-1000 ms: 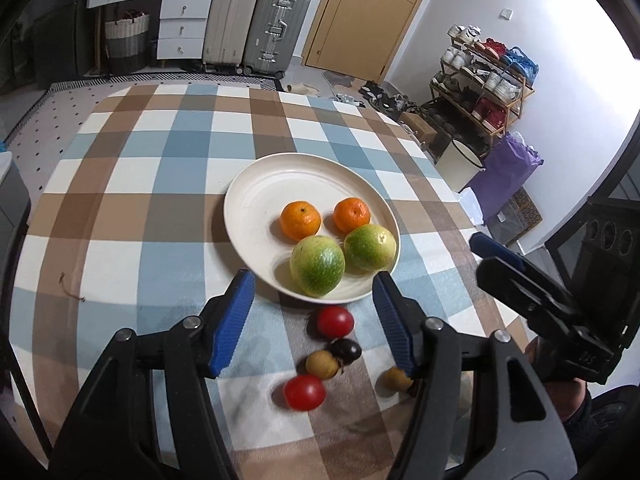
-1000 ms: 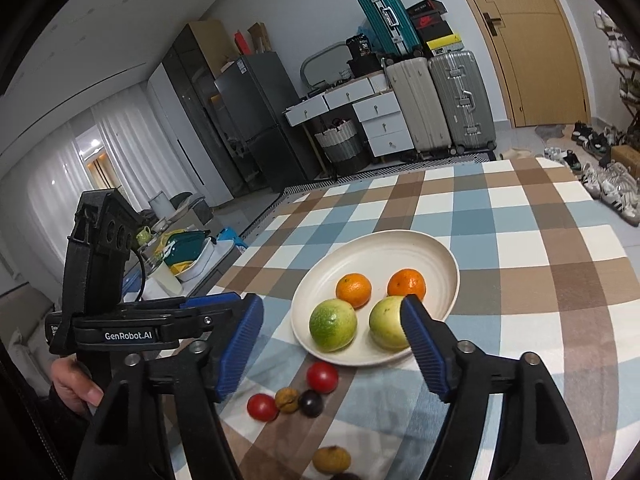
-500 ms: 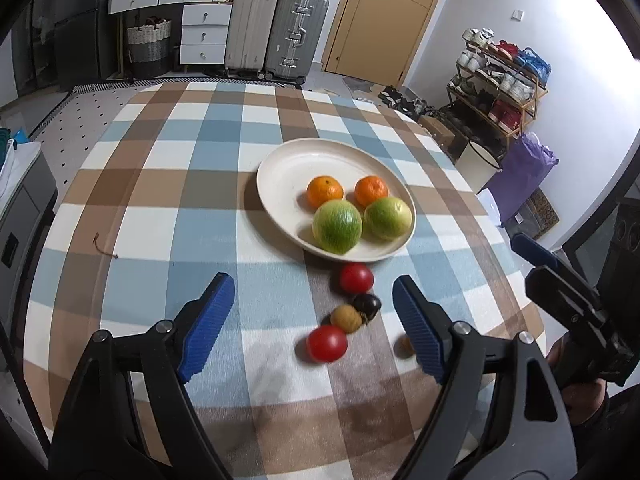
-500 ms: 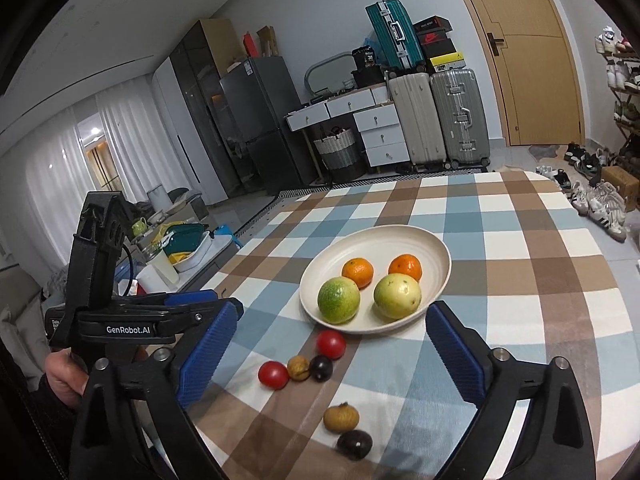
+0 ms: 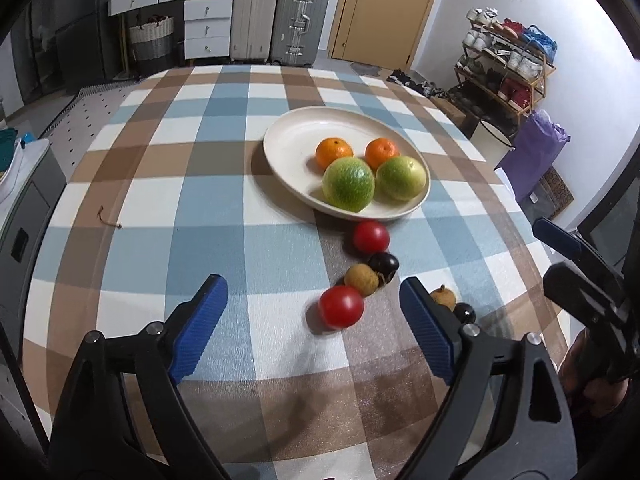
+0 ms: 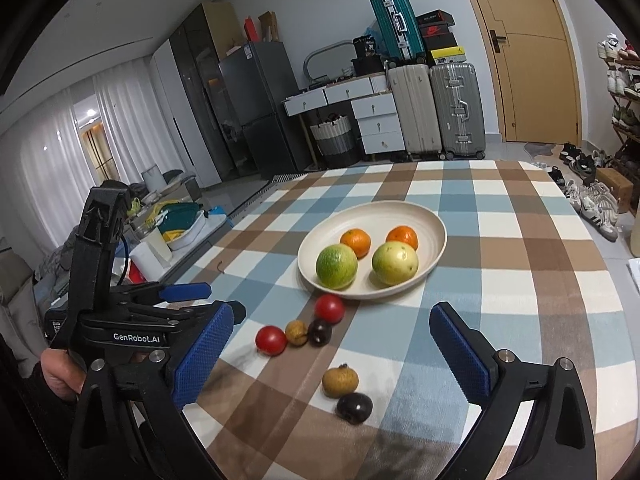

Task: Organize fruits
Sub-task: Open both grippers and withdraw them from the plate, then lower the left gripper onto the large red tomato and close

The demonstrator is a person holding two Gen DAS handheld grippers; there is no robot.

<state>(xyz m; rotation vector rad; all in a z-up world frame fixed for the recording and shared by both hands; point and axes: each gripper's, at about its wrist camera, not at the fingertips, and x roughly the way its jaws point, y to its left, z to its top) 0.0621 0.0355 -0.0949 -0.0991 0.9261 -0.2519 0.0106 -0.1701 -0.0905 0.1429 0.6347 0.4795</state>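
Left wrist view: the left hand-held gripper has just been opening; its blue jaws stand spread and empty above the checked-cloth desk, framing a red cherry tomato, likely its next pick. The shallow cream plate holds 2 oranges and 2 green citrus fruits.

Right wrist view: the right hand-held gripper, also just opened wide and empty, hovers over a brown longan and a dark plum, both outside the plate.
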